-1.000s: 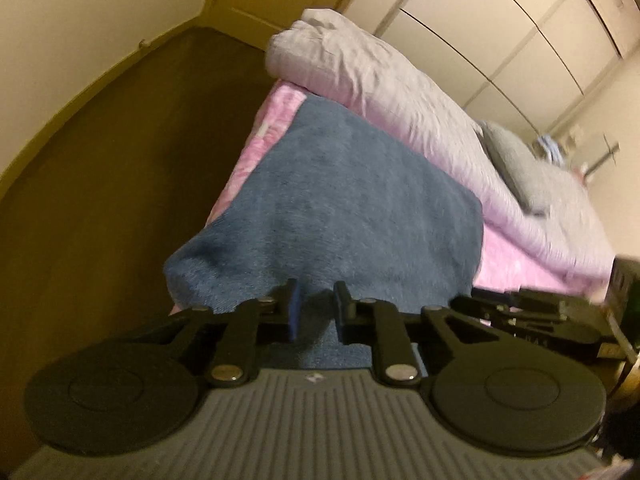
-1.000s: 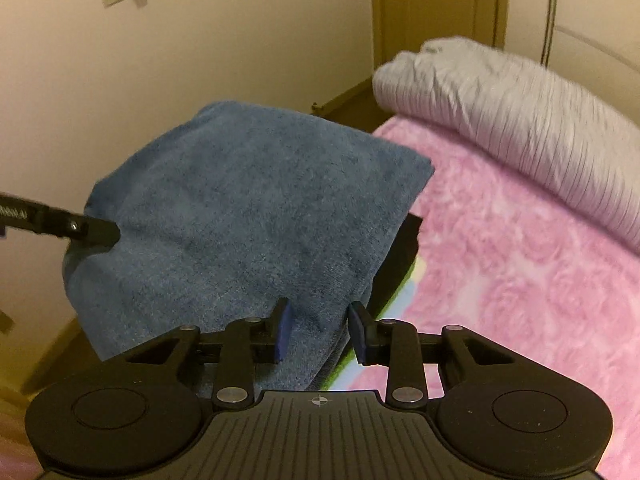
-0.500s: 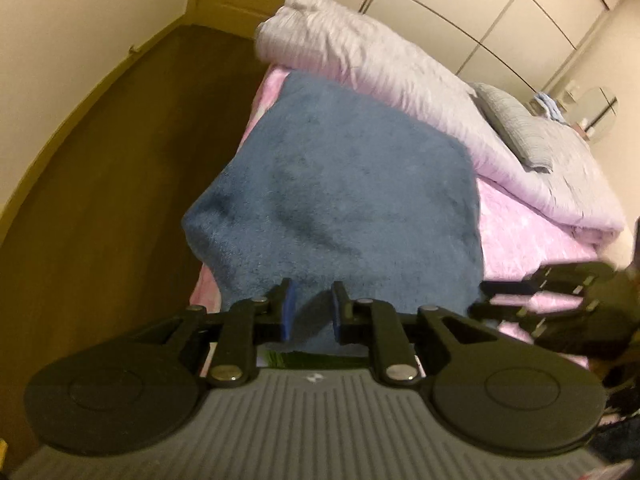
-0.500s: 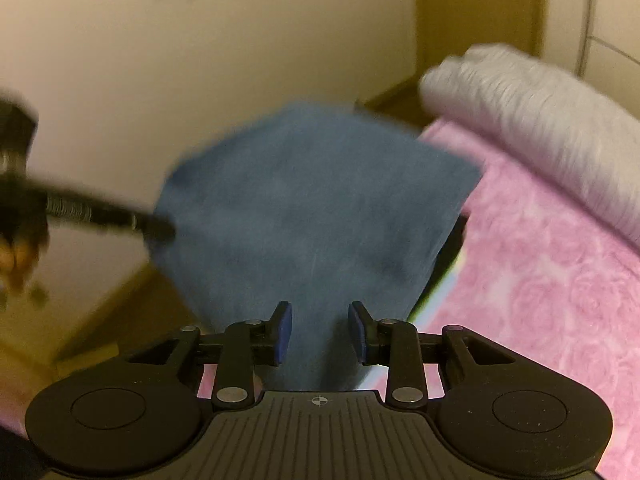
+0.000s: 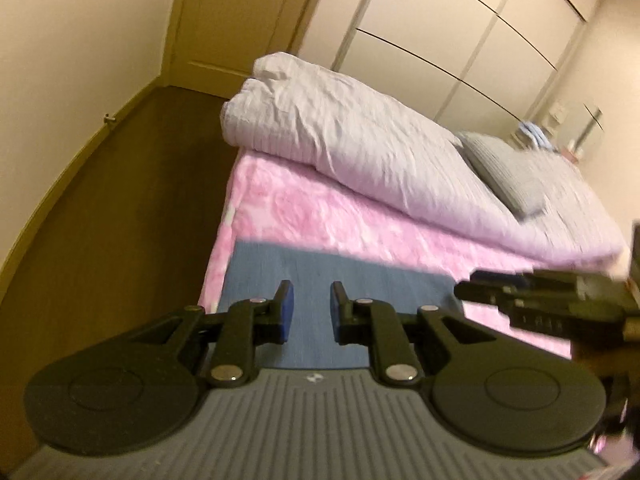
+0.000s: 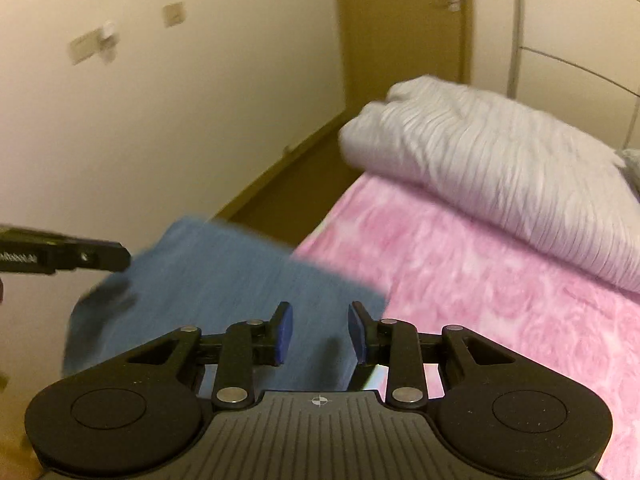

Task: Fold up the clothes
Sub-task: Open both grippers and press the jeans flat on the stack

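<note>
A folded blue fleece garment (image 5: 320, 276) lies at the near edge of the pink bed; it also shows in the right wrist view (image 6: 224, 276), blurred. My left gripper (image 5: 311, 308) hovers just above it, jaws parted with nothing between the blue pads. My right gripper (image 6: 320, 330) is over the garment's near right corner, jaws parted and empty. The right gripper's tip shows in the left wrist view (image 5: 520, 300); the left one's tip shows in the right wrist view (image 6: 88, 258) beside the garment's left edge.
A rolled pale lilac duvet (image 5: 360, 148) lies along the bed's far side on the pink blanket (image 5: 320, 216), with a grey pillow (image 5: 504, 176) beyond. Dark wood floor (image 5: 132, 208) is left of the bed. A door (image 6: 404, 40) and wardrobes (image 5: 460, 32) stand behind.
The blue garment was held up, draped in front of both cameras; now it lies low and flat at the bed's edge. Both views have tilted up, showing more of the room.
</note>
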